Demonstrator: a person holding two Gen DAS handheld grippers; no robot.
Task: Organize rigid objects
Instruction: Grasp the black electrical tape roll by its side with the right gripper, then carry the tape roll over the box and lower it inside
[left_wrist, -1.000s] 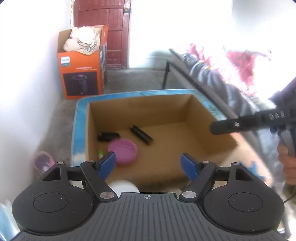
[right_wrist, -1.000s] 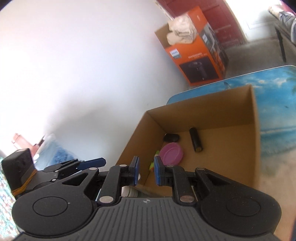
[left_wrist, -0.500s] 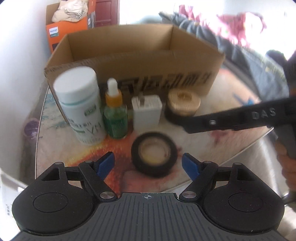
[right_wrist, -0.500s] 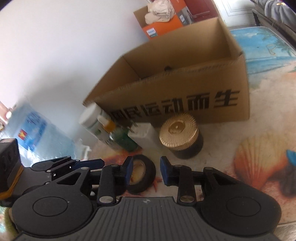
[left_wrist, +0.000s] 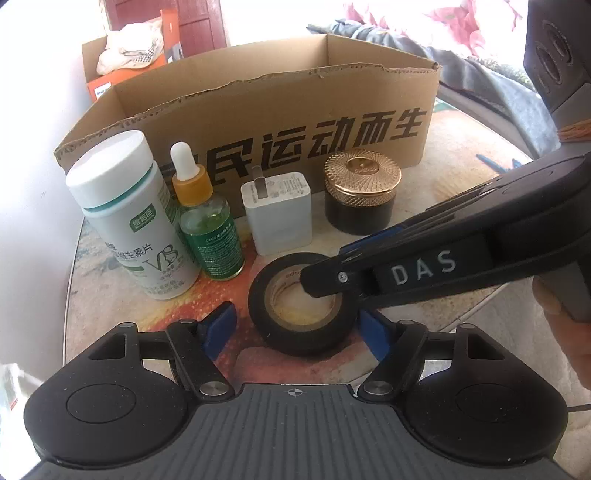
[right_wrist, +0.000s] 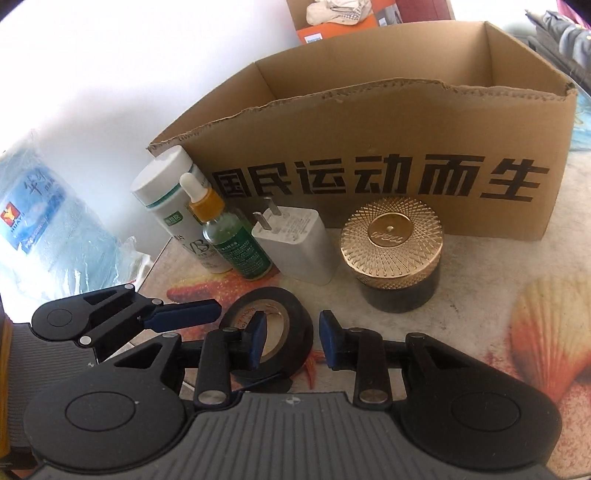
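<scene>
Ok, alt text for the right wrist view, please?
The right gripper straddles one wall of a black tape roll lying on the patterned table, one finger inside its hole. Behind stand a white bottle, dropper bottle, charger, gold-lidded jar and cardboard box.

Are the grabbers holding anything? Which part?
Nothing is gripped yet. The right gripper straddles the tape roll's wall, one finger in its hole. The left gripper is closing around the whole roll, not pressing.

Black tape roll (left_wrist: 301, 314), gold-lidded black jar (left_wrist: 360, 194), white charger (left_wrist: 279, 212), green dropper bottle (left_wrist: 212, 236)
</scene>
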